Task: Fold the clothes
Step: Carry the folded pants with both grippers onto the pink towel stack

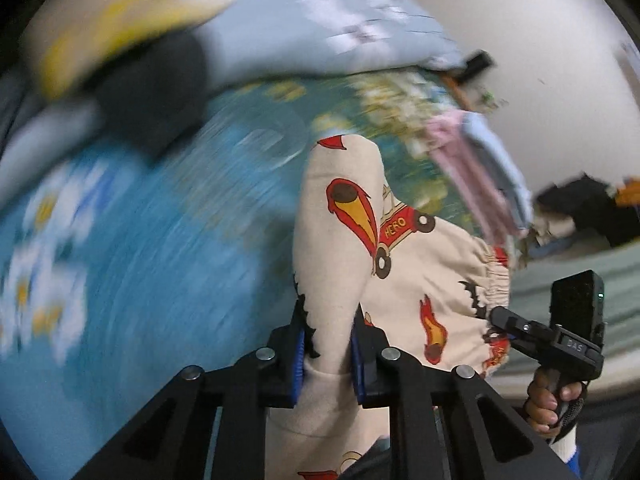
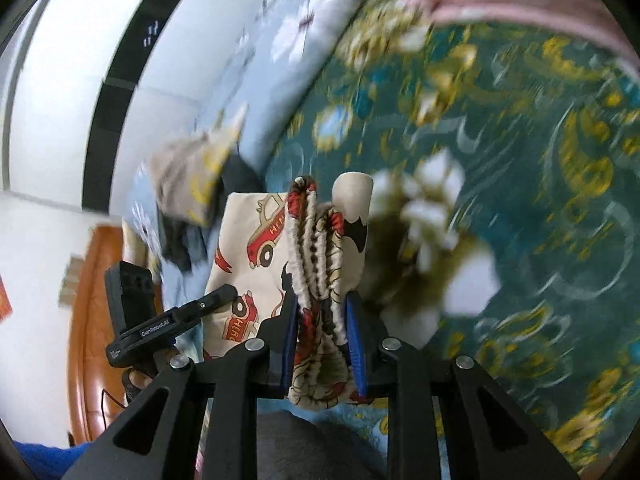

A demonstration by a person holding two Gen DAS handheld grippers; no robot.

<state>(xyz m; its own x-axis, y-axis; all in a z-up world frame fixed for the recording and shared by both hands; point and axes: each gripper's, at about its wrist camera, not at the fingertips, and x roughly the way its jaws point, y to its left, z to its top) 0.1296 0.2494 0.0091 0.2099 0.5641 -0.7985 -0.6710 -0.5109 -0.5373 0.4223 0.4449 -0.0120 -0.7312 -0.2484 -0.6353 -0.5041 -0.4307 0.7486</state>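
Left wrist view: a pair of cream children's trousers, printed with red cars, comets and bats, hangs in the air above a blue-and-teal floral bedspread. The left gripper has its blue-padded fingers clamped on a bunched leg or edge of the fabric, which rises between them and falls away below. To the right the right gripper, held in the person's hand, pinches the gathered elastic waistband. A pink and a pale blue garment lie together near the bed's far edge, seemingly already flat and stacked; a yellow-and-grey heap rests on a light blue quilt. The background is smeared by motion.

Right wrist view: the right gripper has its fingers closed on the crumpled waistband, which stands up between the pads. The left gripper meets the printed cloth to the left.

By the look of it, these trousers are mid-handling, held up by both grippers and not laid flat; no finished fold in them shows.
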